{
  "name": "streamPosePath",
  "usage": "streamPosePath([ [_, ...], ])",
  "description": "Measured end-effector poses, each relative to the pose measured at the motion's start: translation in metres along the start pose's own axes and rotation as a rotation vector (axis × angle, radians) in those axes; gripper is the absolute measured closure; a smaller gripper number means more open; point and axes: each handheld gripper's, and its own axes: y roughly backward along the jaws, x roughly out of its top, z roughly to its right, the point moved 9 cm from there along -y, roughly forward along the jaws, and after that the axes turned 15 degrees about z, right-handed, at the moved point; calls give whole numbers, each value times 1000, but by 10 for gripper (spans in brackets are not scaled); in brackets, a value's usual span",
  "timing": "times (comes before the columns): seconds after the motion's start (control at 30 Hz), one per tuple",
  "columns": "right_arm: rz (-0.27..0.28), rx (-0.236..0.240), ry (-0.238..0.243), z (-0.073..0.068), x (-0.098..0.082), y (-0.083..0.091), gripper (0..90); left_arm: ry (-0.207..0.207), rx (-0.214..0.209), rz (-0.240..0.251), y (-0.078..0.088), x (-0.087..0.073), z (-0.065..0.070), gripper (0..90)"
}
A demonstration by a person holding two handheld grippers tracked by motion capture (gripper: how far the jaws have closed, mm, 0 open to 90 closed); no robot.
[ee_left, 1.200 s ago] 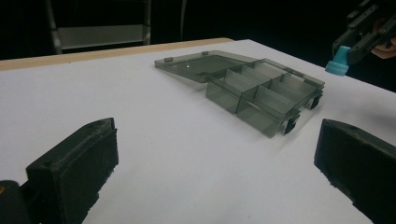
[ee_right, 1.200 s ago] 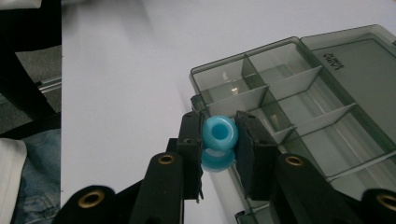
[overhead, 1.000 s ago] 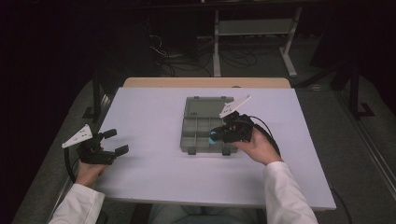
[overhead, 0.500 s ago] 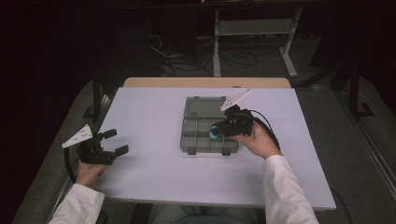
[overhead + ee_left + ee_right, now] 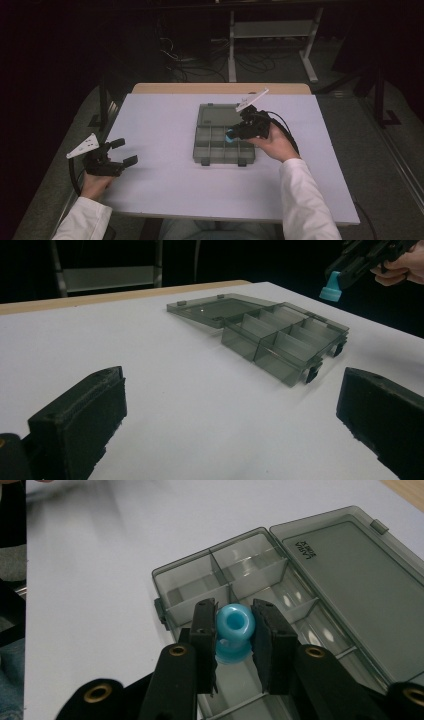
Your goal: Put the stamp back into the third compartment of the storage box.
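A smoky grey compartment box [image 5: 220, 145] lies open at the table's middle, its lid [image 5: 218, 115] flat behind it; it also shows as the box [image 5: 280, 337] and the box [image 5: 240, 580]. My right gripper [image 5: 234, 133] hovers over the box's right half, shut on a small blue spool-shaped piece [image 5: 233, 630], which is seen again as the blue piece [image 5: 330, 286]. The compartments I can see look empty. My left gripper [image 5: 124, 152] rests low at the table's left edge, jaws wide apart with nothing between them, its pads [image 5: 80, 425] framing bare table.
The white table top [image 5: 165, 185] has a wooden strip [image 5: 220, 88] along its far edge. Behind it stand a metal rack [image 5: 270, 30] and floor cables in the dark. The person's white sleeves come in from the near edge.
My right gripper has carried the blue piece a little away from the person, up over the box toward its middle compartments. The left gripper has stayed put.
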Motion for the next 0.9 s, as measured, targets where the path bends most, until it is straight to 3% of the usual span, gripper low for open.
streamPosePath([
  [0.37, -4, -12, -16, 10, 3, -4, 712, -2, 0, -1, 0, 0, 0, 0],
  [0.43, 2, -14, -27, 13, 3, -6, 713, -3, 1, -4, 0, 0, 0, 0],
  [0.47, 10, -15, -62, 13, 3, -7, 712, -2, 0, -2, 0, 0, 0, 0],
  [0.9, 7, -33, -81, 28, -1, -12, 712, 5, 2, 2, 1, 1, -1, 0],
])
